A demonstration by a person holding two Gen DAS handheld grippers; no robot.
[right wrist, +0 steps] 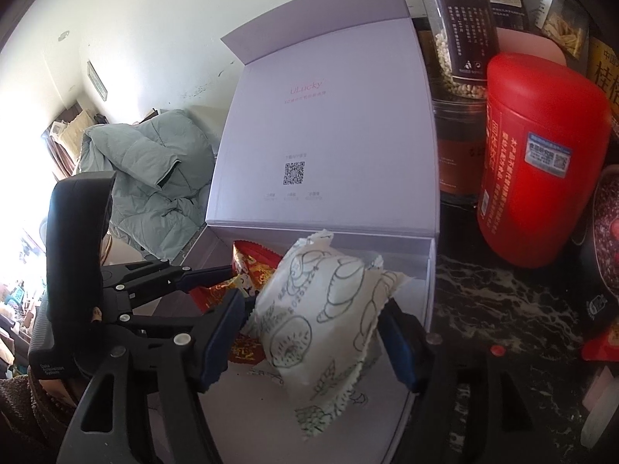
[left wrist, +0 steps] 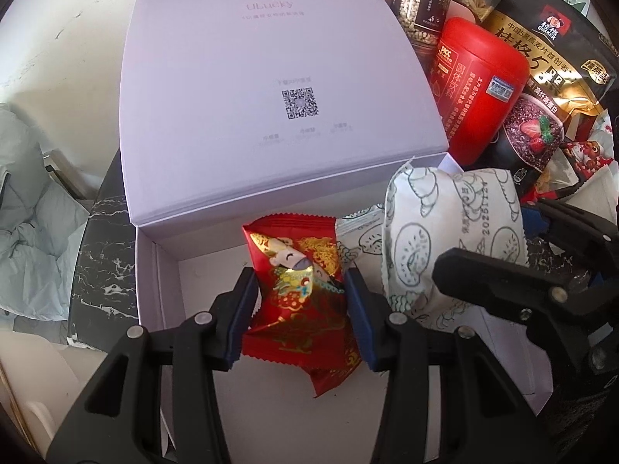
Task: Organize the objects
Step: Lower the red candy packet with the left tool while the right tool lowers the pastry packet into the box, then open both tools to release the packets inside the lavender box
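My left gripper (left wrist: 300, 282) is shut on a red snack packet (left wrist: 298, 274) and holds it over the open white box (left wrist: 170, 270). My right gripper (right wrist: 313, 317) is shut on a white packet with green line drawings (right wrist: 321, 309), also over the box, just right of the red packet. The white packet shows in the left wrist view (left wrist: 445, 232), with the right gripper (left wrist: 514, 282) beside it. The left gripper (right wrist: 201, 274) and the red packet (right wrist: 251, 266) show in the right wrist view. Another white packet lies in the box (left wrist: 359, 232). The box lid (left wrist: 271, 96) stands open behind.
A red canister (left wrist: 479, 89) stands right of the box on the black marble counter (right wrist: 503, 301). Behind it are a jar of grains (right wrist: 456, 38), a Quaker oat bag (left wrist: 549, 50) and other snack packets (left wrist: 588, 158). A grey-green quilt (right wrist: 151, 170) lies at the left.
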